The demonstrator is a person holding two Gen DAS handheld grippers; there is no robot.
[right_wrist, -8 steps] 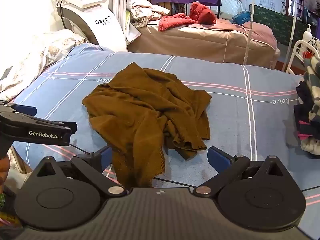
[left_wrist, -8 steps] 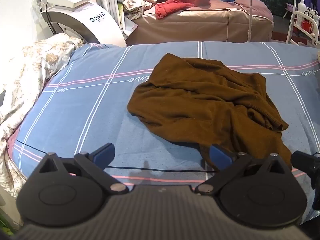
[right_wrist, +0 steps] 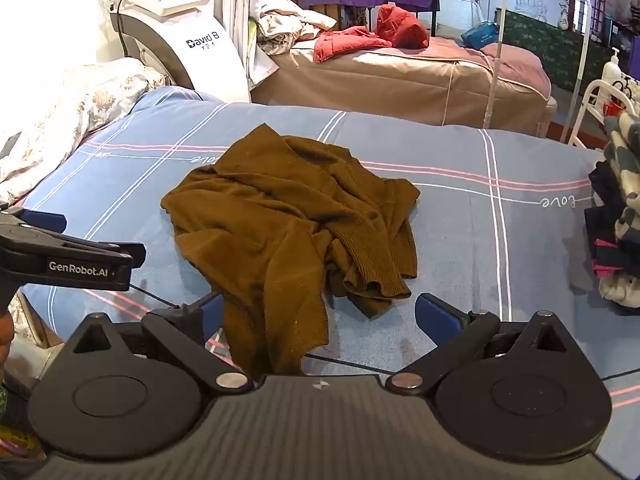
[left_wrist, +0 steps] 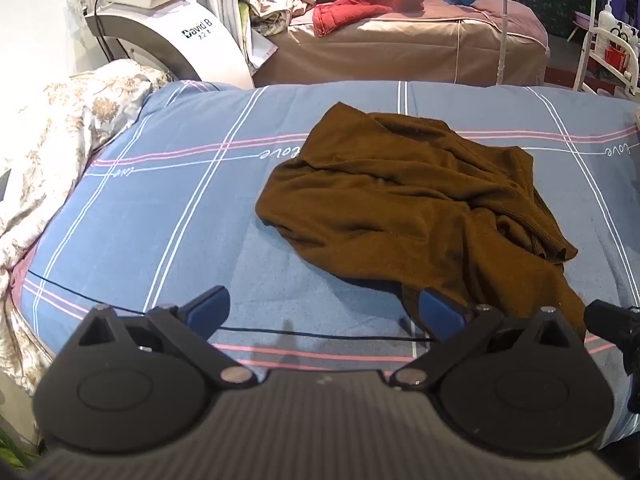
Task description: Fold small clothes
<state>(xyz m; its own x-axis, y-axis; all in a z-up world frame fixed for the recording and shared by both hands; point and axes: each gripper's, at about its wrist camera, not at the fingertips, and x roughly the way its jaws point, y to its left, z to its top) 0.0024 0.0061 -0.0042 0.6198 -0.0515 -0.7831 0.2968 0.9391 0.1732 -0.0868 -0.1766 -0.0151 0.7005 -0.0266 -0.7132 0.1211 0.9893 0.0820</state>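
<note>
A crumpled brown knit garment [left_wrist: 404, 208] lies in a heap on the blue striped bedsheet [left_wrist: 168, 216]. My left gripper [left_wrist: 324, 312] hovers open over the sheet's near edge, its right blue pad [left_wrist: 440, 312] close to the garment's lower flap. In the right wrist view the same brown garment [right_wrist: 288, 232] trails a long flap toward me. My right gripper [right_wrist: 320, 316] is open with that flap lying between its jaws, the pads not pressing it. The left gripper [right_wrist: 68, 256] shows from the side at the left edge.
A floral quilt [left_wrist: 60, 152] is bunched at the sheet's left side. A stack of clothes [right_wrist: 616, 216] sits at the right edge. Behind the bed stand a white machine [left_wrist: 160, 28] and a tan-covered bed [left_wrist: 400, 48] with red clothing [left_wrist: 360, 8].
</note>
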